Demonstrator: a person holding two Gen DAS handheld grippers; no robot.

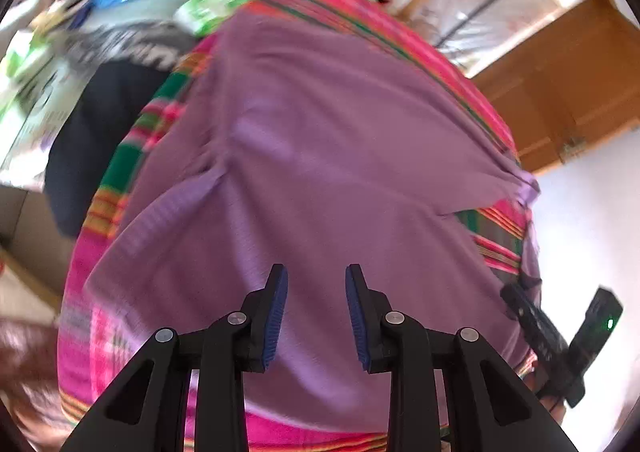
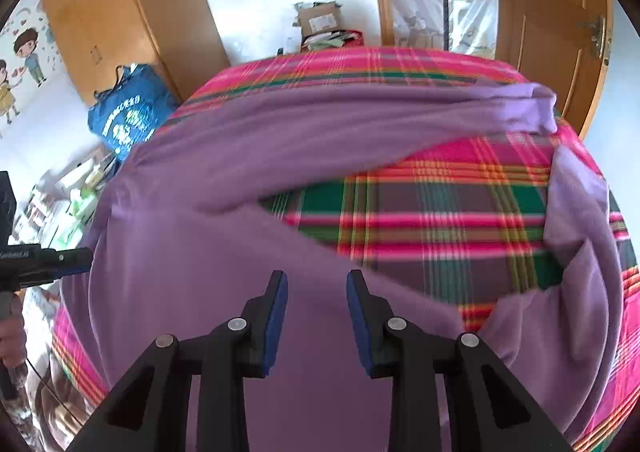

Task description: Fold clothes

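The purple long-sleeved top (image 2: 248,156) lies spread across the plaid blanket (image 2: 440,220) that covers the bed or table I'm working over. One sleeve (image 2: 360,112) stretches along the far side to a cuff near the right edge; a second stretch of purple cloth (image 2: 576,236) curls up along the right side, leaving bare plaid between. The body of the top is under both tools.

My left gripper (image 1: 316,316) hovers above the purple cloth with its blue pads apart and nothing between them. My right gripper (image 2: 317,322) is the same: jaws parted, empty, over the near part of the garment. In the left view the right tool shows at the lower right edge; in the right view the left tool pokes in from the left.

My worries from here: the cloth has ridges and a raised fold (image 1: 192,196) near the left side, so a pinch could catch two layers and drag the whole top instead of one edge. The blanket beneath is soft too, and I judge a deep pinch might grab it along with the garment. The far sleeve is well away from both grippers, so reaching for it risks rumpling the body. Both views are smeared, so my aim is uncertain.
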